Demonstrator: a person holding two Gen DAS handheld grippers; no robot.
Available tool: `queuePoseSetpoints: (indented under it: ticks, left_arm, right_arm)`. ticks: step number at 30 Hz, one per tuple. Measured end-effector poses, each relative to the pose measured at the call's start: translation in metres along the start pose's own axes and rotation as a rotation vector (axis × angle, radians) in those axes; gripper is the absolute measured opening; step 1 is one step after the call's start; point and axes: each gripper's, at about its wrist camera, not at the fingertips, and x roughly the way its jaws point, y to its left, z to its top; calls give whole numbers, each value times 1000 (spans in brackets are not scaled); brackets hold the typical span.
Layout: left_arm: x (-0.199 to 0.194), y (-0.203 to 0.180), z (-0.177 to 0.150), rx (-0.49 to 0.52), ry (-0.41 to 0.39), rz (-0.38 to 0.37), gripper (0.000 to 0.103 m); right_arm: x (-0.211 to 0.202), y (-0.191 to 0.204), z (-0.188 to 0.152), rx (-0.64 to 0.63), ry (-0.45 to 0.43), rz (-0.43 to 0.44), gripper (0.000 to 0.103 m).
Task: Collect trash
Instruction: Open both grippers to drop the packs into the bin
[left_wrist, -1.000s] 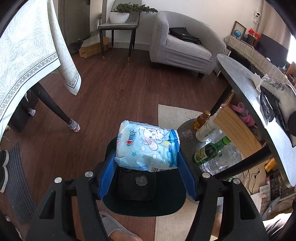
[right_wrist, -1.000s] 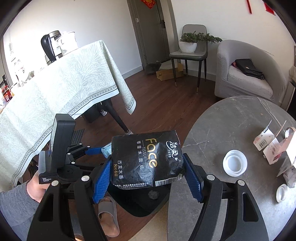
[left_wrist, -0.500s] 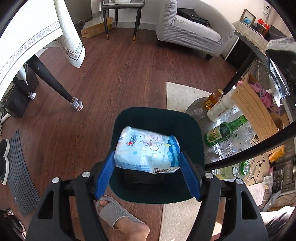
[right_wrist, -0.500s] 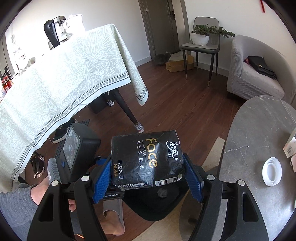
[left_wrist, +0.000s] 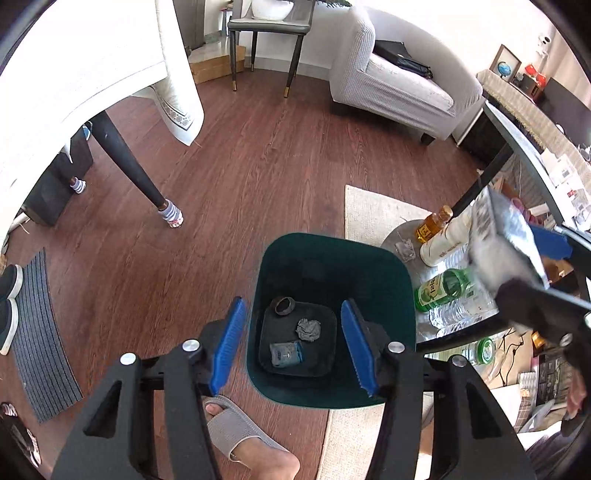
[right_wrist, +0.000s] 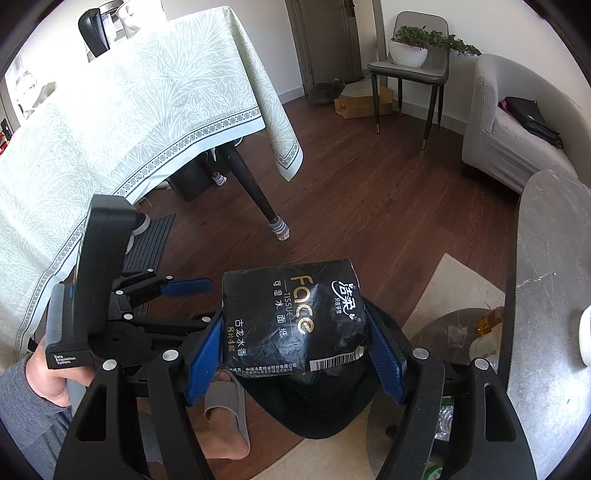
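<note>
Our left gripper (left_wrist: 293, 345) hangs over the green bin (left_wrist: 369, 391), jaws now wide apart and empty. The blue tissue pack (left_wrist: 286, 354) it clamped a second ago lies on the bin floor beside a grey crumpled wad (left_wrist: 308, 329), so we judge that piece collected. To the right, our right gripper (right_wrist: 295, 347) still has its jaws closed on the black tissue pack (right_wrist: 295, 317), near above the same bin; that drop looks next.

home living room, armchair (left_wrist: 399, 85), tablecloth (right_wrist: 122, 110)
</note>
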Motion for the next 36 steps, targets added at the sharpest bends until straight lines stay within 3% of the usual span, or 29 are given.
queuePoseSetpoints:
  ticks: [7, 26, 30, 36]
  left_arm:
    - [-28, 10, 10, -56, -80, -32, 41]
    - [-74, -7, 25, -9, -223, -111, 22]
    - [-85, -11, 29, -6, -268, -132, 21]
    - [-91, -16, 36, -8, -295, -160, 21]
  right_arm:
    - [32, 3, -9, -3, 75, -28, 73]
    - [119, -2, -59, -1, 304, -105, 74]
    - [120, -3, -63, -4, 316, -123, 81]
    - [110, -5, -61, -15, 289, -102, 82]
